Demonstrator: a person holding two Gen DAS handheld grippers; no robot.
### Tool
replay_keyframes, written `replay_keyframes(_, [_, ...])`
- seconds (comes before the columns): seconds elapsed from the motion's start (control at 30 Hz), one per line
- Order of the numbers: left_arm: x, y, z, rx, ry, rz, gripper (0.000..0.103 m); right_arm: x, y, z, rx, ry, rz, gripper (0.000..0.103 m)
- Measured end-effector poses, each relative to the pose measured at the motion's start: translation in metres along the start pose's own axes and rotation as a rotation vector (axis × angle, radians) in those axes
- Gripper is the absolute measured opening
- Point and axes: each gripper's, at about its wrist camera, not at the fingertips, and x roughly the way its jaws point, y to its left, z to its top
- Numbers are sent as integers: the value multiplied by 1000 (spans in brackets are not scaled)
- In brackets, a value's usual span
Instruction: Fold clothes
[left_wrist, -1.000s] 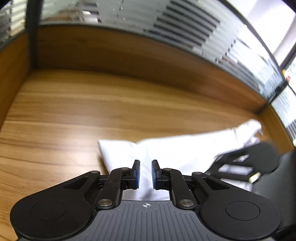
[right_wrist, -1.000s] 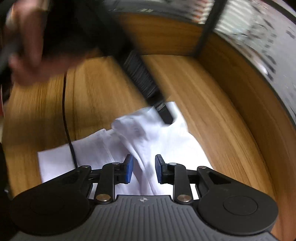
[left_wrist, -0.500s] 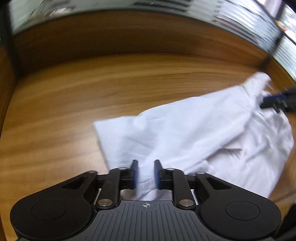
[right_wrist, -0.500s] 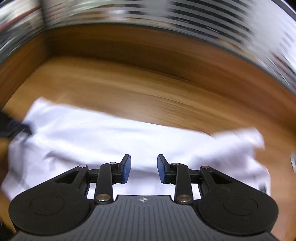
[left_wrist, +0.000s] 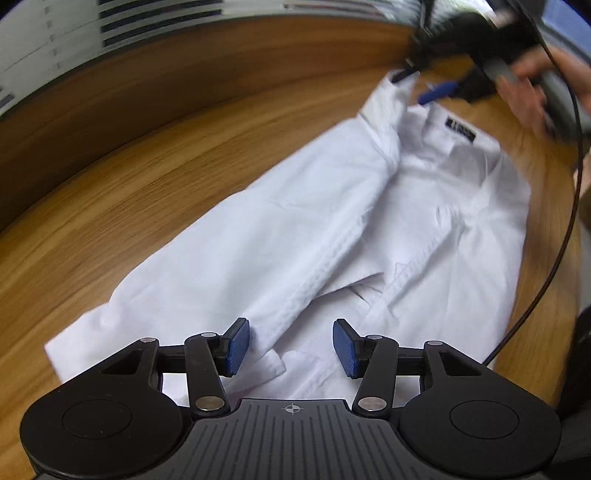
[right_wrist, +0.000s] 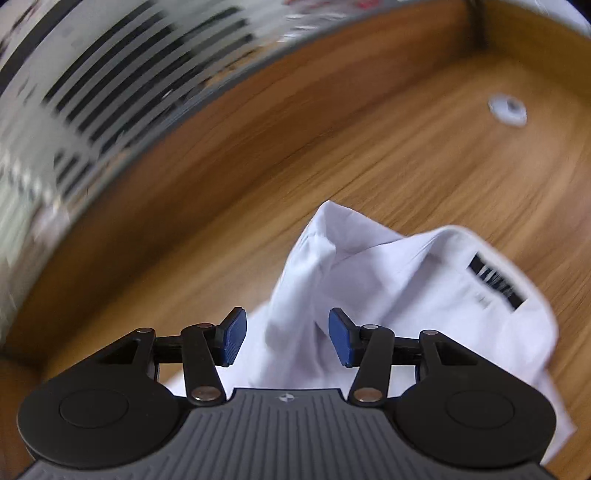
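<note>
Here the white shirt (left_wrist: 314, 236) lies spread on the wooden table (left_wrist: 110, 184), one side panel already laid over the front, collar (right_wrist: 461, 266) at the far end. Left gripper (left_wrist: 291, 346) hangs over the hem end, right gripper (right_wrist: 287, 339) over a raised ridge of cloth beside the collar; both sets of jaws have just been opening and stand partly apart, pads clear of the fabric, nothing held. Judgement: take matching edges at hem and shoulder, pinch a single layer, lift together, keeping the fold line straight.
</note>
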Motion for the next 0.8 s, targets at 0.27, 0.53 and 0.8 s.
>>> replay_keyframes(0.27, [-25, 14, -4, -55, -110, 25, 4, 4, -14, 19, 73, -8, 4, 5])
replay_keyframes(0.53, [-33, 11, -7, 23, -55, -37, 3, -4, -44, 1, 128, 19, -15, 5])
replay_keyframes(0.8, [-1, 12, -7, 78, 43, -49, 5, 25, -51, -25, 4, 40, -122, 9])
